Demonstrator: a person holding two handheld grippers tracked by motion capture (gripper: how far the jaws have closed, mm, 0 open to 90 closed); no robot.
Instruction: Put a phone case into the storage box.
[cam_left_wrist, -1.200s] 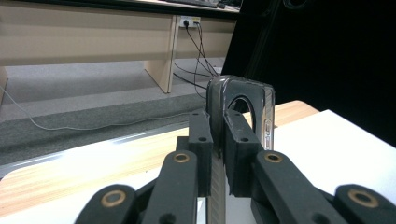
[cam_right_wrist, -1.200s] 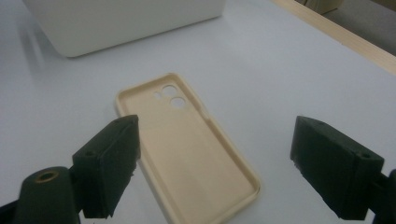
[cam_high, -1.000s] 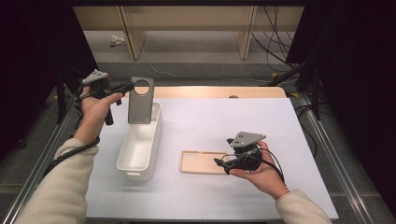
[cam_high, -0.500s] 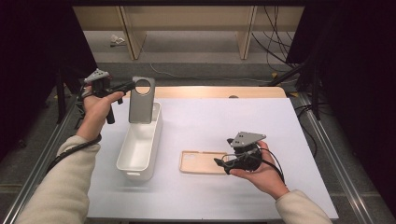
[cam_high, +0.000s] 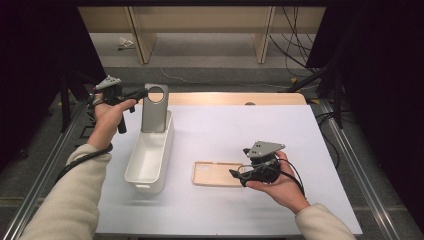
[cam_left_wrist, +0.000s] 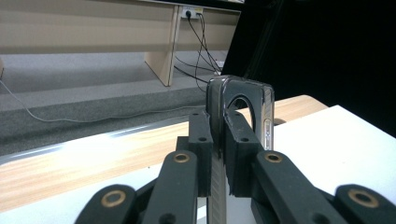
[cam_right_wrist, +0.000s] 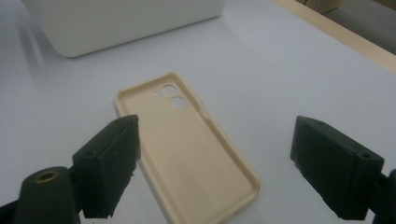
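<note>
Now the left gripper (cam_high: 141, 93) pinches the grey case (cam_high: 154, 108) upright over the bin's (cam_high: 145, 172) far end. Lower it straight in before letting go; the right gripper (cam_high: 234, 173) waits spread by the beige case (cam_high: 216, 173).

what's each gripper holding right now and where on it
Left gripper pinches the grey phone case by its top edge, beside the round cutout. Right gripper holds nothing.

My table (cam_high: 280, 130) has a white top with a strip of pale wood along its far edge. On it stands a long white bin (cam_high: 150, 160) toward my left, and just beside that, nearer the middle, a beige phone case (cam_high: 216, 173) lies flat, hollow side up.
</note>
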